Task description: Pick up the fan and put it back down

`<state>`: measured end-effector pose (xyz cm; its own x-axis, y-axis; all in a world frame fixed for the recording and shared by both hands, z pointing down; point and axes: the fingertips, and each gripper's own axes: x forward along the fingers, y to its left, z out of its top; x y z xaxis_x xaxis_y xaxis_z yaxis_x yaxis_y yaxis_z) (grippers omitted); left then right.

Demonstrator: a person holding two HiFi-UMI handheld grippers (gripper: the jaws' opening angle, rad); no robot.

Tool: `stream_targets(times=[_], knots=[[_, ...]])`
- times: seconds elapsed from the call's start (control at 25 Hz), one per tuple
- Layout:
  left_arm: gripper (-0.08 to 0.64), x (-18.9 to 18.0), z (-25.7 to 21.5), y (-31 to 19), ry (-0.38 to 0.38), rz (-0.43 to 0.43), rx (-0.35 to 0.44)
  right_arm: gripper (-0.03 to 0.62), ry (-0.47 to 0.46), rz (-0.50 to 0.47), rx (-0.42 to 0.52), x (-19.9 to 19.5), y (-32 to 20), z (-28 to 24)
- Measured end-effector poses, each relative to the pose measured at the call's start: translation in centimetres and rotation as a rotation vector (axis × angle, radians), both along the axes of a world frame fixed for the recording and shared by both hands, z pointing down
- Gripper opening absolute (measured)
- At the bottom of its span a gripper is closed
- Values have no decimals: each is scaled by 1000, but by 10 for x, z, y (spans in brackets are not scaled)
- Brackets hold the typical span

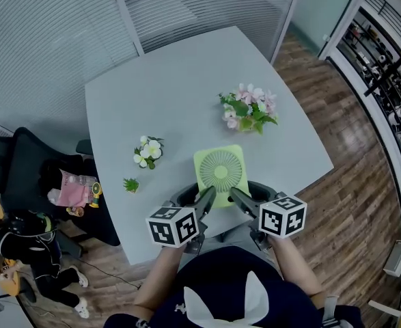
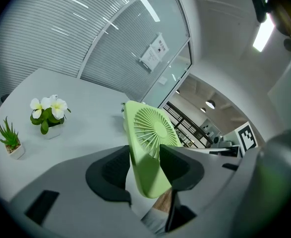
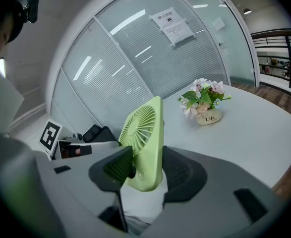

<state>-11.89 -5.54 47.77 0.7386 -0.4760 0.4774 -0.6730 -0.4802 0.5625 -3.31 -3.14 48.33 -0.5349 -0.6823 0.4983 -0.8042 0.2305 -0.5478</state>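
My left gripper [image 1: 205, 198] pinched the green fan [image 1: 220, 169] at its lower left corner. My right gripper [image 1: 238, 198] clamped its lower right corner between both pads.

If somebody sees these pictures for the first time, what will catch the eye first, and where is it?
First comes the bright green fan, gripped at its two near corners by the left claw and the right claw, at the near edge of the grey table. Next come the pink flowers beyond the fan to the right, and the white flowers to its left.
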Motion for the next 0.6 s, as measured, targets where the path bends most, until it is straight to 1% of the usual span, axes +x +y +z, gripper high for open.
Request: stream_targets(times=[0.12, 0.32, 0.6], knots=[[195, 5, 2, 0, -10, 19, 5, 193, 1, 13, -12, 5, 1, 2], [195, 17, 7, -1, -6, 45, -8, 193, 17, 38, -25, 16, 2, 6], [195, 47, 6, -6, -13, 83, -12, 193, 7, 77, -34, 45, 0, 5]])
